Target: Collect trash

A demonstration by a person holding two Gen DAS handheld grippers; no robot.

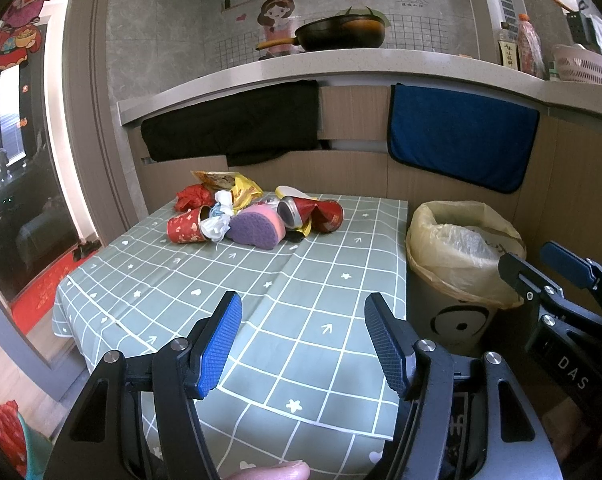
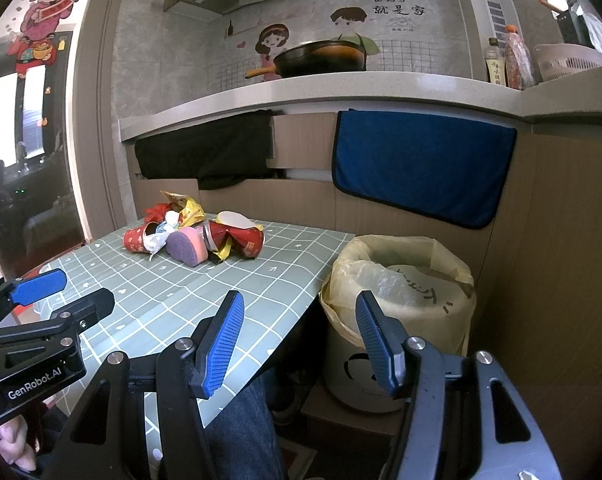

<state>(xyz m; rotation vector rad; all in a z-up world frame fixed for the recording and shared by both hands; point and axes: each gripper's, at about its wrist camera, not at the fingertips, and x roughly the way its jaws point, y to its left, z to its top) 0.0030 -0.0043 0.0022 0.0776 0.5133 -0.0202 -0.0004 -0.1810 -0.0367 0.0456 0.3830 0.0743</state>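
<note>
— Left wrist view, what shows?
— Left gripper [image 1: 303, 344], jaws spread wide and empty, ribbed blue pads [image 1: 221, 344], above a green grid-patterned tablecloth [image 1: 309, 292]. Trash pile [image 1: 253, 214] heaped at the far end, well apart from the fingers.
— Made of what?
— Red paper cup [image 1: 185, 226] on its side, mouth pointing right, stuffed with crumpled white tissue [image 1: 219, 222]; rounded purple-and-pink sponge [image 1: 257, 228]; crushed red can [image 1: 297, 210], long axis left to right, open end facing left; yellow foil wrapper [image 1: 243, 190].
— Right wrist view?
— Right gripper [image 2: 299, 340], jaws likewise parted, holding nothing. Round bin [image 2: 397, 332] lined with thin yellowish plastic, just beside the table's right edge.
</note>
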